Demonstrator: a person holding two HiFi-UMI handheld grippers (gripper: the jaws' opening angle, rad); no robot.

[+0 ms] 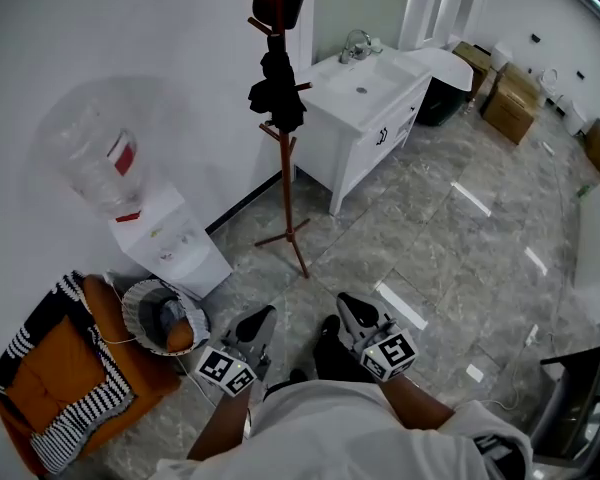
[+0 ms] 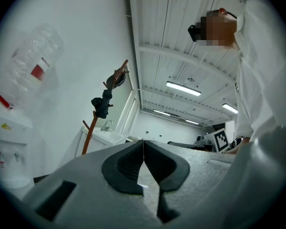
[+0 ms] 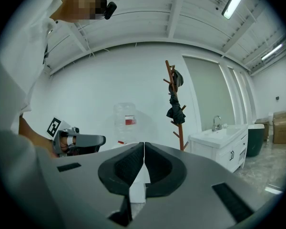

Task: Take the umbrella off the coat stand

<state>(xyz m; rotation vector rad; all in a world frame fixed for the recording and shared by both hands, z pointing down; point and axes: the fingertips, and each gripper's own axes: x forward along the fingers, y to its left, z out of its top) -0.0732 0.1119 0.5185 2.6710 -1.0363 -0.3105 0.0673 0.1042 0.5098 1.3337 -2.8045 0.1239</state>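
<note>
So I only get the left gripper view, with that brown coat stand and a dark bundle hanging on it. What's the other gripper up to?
Observer: The right gripper is shut, with nothing between its jaws.
Operator: And how close are we to the stand?
Observer: Not close. In the head view the left gripper and the right one are held near the person's body, and the coat stand has its feet on grey floor tiles well ahead of them.
Operator: Anything down on my left?
Observer: Yes, a basket beside the water dispenser, and next to it an orange seat draped with a striped throw.
</note>
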